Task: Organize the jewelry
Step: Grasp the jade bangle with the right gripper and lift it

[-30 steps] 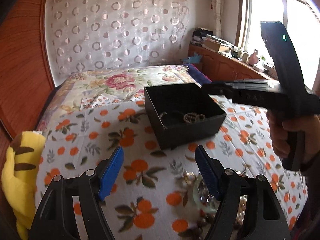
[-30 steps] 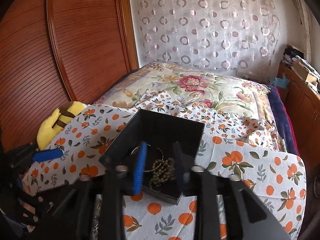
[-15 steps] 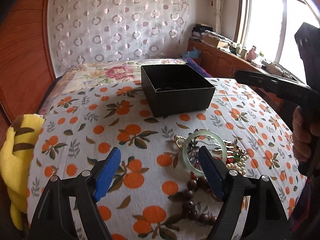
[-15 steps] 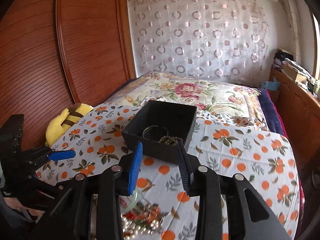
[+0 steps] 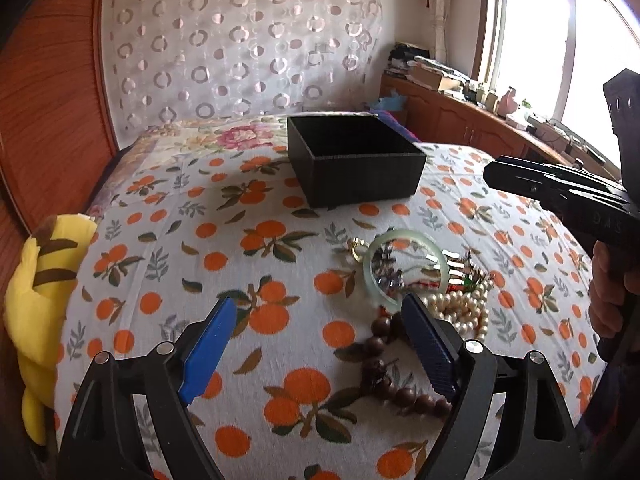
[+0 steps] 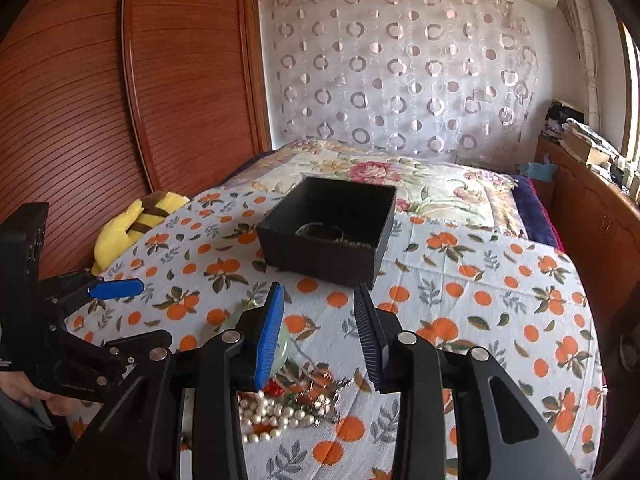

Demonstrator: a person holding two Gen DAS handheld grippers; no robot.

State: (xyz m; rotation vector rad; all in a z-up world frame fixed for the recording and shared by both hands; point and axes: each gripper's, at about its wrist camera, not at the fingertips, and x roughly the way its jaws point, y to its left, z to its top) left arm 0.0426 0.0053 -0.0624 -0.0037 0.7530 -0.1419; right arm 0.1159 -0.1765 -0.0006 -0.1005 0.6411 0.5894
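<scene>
A black open box (image 5: pixel 356 160) stands on the orange-print cloth; in the right wrist view the box (image 6: pixel 332 236) holds a bangle and a bead string. A pile of jewelry lies nearer: a pale green bangle (image 5: pixel 404 266), a white pearl strand (image 5: pixel 460 312), and brown wooden beads (image 5: pixel 384 360). The pearls also show in the right wrist view (image 6: pixel 276 416). My left gripper (image 5: pixel 320 344) is open and empty, above the cloth just left of the pile. My right gripper (image 6: pixel 318 332) is open and empty, hovering over the pile.
A yellow plush toy (image 5: pixel 44 292) lies at the bed's left edge by a wooden wall panel (image 6: pixel 100 100). A floral quilt (image 6: pixel 384 176) lies behind the box. A wooden cabinet (image 5: pixel 460 124) with clutter runs along the right under the window.
Both grippers have pulled back from the box toward the near edge. The right gripper left the box and opened wider. The jewelry pile has come into view.
</scene>
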